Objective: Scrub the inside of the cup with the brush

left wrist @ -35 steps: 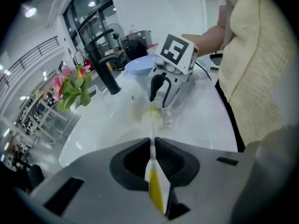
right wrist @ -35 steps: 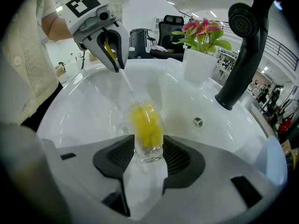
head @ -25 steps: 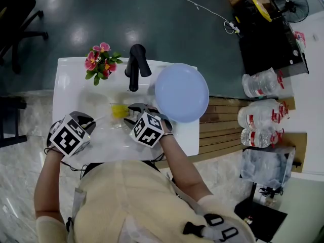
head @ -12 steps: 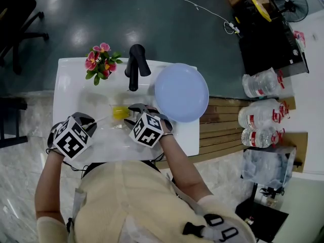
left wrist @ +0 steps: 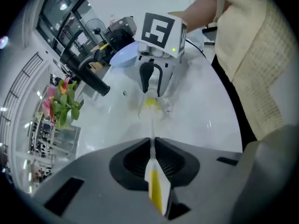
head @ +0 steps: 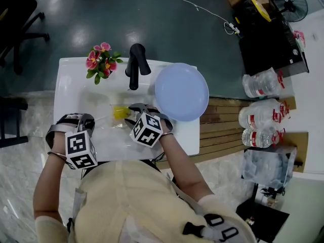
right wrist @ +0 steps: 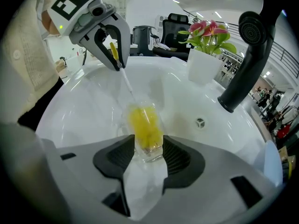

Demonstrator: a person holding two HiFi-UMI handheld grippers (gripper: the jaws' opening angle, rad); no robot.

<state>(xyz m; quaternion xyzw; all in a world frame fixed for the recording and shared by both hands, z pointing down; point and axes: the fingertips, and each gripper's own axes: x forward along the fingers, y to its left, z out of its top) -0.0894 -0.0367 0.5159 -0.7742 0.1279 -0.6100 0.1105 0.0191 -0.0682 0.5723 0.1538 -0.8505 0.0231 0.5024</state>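
Right gripper (right wrist: 148,144) clamps clear glass cup (right wrist: 150,154), tilted inside white sink basin (right wrist: 84,106). Left gripper (left wrist: 152,143) pinches thin white-and-yellow brush (left wrist: 157,188) by handle. Yellow bristle head sits inside cup.

cup (right wrist: 145,129) — clear | sink (right wrist: 88,101) — glossy white | faucet (right wrist: 244,71) — matt black

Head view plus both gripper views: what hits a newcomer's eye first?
The bright yellow brush head sits inside a clear cup, which the right gripper holds over the white sink, while the left gripper pinches the thin handle. Next comes the pale blue plate on the sink's right rim, then the pink flowers beside the black faucet at the back.
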